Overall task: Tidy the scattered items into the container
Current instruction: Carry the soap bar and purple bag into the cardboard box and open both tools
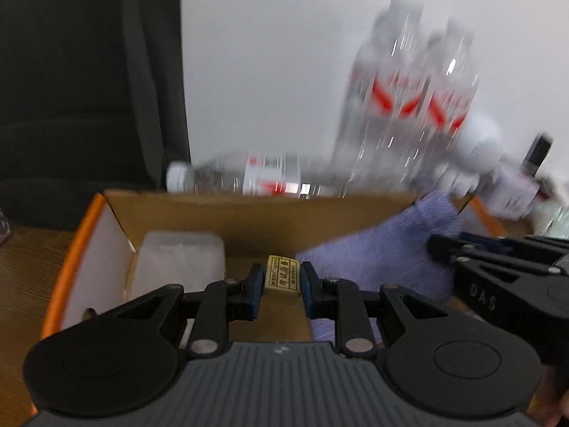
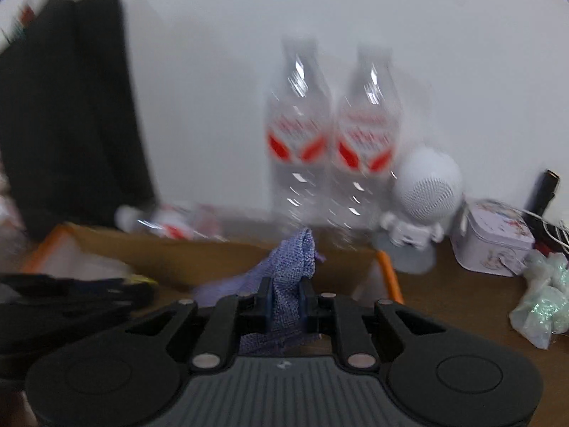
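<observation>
My left gripper [image 1: 281,277] is shut on a small yellow eraser-like block [image 1: 282,273] and hangs over the open cardboard box [image 1: 249,217] with orange edges. A translucent plastic case [image 1: 179,259] lies inside the box at the left. My right gripper [image 2: 284,299] is shut on a purple cloth [image 2: 290,277], which hangs over the box [image 2: 213,256] near its right side. In the left wrist view the same cloth [image 1: 384,249] drapes into the box, with the right gripper [image 1: 498,267] at the right edge. In the right wrist view the left gripper [image 2: 71,291] shows blurred at the left.
Two upright water bottles [image 2: 330,149] and one lying bottle [image 1: 249,178] stand behind the box against the wall. A white round speaker figure [image 2: 423,192], a pale tin [image 2: 494,238] and a crumpled plastic bag [image 2: 540,302] sit right of it. A black bag [image 2: 71,106] stands left.
</observation>
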{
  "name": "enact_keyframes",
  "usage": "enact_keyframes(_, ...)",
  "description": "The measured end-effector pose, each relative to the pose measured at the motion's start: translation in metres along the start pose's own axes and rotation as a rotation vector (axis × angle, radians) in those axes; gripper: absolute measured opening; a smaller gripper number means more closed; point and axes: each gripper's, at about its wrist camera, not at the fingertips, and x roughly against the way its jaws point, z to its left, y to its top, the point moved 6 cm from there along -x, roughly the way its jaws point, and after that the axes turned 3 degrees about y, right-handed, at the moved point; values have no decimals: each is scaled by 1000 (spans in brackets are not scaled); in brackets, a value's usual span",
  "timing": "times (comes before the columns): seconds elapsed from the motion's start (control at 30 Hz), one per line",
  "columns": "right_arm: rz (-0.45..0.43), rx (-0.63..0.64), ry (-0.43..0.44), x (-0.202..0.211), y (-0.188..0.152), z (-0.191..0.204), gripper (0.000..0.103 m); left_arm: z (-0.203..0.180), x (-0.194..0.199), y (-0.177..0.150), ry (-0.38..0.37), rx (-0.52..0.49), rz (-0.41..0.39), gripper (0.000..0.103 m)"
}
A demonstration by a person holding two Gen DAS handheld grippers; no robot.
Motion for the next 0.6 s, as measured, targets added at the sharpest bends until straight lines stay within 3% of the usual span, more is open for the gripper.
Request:
enact_keyframes(0.07,63,-28,-13,-15,-4,-7,19,-1,-8,-3,-22,-9,48,24)
enact_keyframes(0.1,62,-31,-7,-14,-4,-8,22,-1,-5,-3,-10,-18,38,31)
enact_keyframes(0.13,50,-6,-21,-11,-2,-6,32,0,0,-2,2,-25,16,47)
enact_keyframes(0.17,43,26,-48,-6,1,-4,52,2,7,0,12,-20,-1,54)
enact_keyframes(0.23,41,66,-58,7,7,2,72,8,26,6,26,-7,-9,64)
enact_keyframes(0.3,62,88,-19,22,14,8,75,15,43,12,35,-7,24,72)
enact_keyframes(0.37,128,114,33,32,16,13,86,24,57,14,68,9,67,83)
enact_keyframes(0.43,204,134,100,37,14,14,90,31,68,9,73,23,136,98)
enact_keyframes(0.53,335,68,126,43,7,5,91,38,85,-2,32,34,208,101)
enact_keyframes(0.6,392,9,151,53,0,2,91,41,99,-8,58,49,216,103)
